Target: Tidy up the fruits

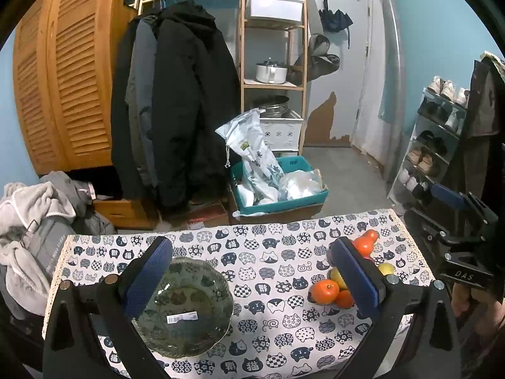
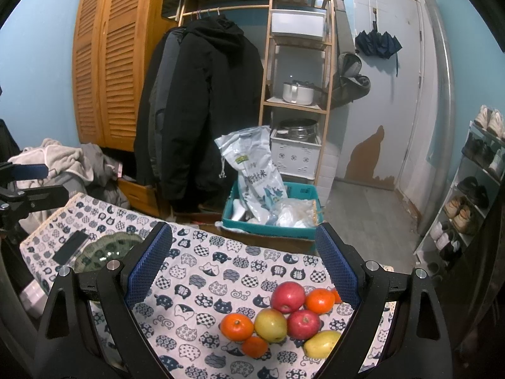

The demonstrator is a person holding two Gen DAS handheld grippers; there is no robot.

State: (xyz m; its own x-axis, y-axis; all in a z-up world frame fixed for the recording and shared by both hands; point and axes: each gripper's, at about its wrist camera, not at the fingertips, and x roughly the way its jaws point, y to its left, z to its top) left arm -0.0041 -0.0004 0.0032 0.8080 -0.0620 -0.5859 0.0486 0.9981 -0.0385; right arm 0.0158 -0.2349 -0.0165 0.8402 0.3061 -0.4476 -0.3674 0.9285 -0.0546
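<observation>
Behind the table, black coats point(image 2: 202, 101) on a rail beside a louvred wardrobe point(image 2: 107, 60). Right of them, a wooden shelf point(image 2: 296, 104) with a white pot point(image 2: 297, 92), a white bin point(image 2: 298, 24) above and a steel pot point(image 2: 298, 128) lower down. On the floor, a teal crate point(image 2: 274, 225) with a rice bag point(image 2: 252, 170) upright inside and clear plastic bags point(image 2: 295, 213) next to it. Far left, a heap of grey clothes point(image 1: 34, 218). On the door point(image 2: 388, 94), a folded umbrella point(image 2: 378, 44); peeling paint low on the wall. At the right, a shoe rack point(image 2: 473, 189) full of shoes.
</observation>
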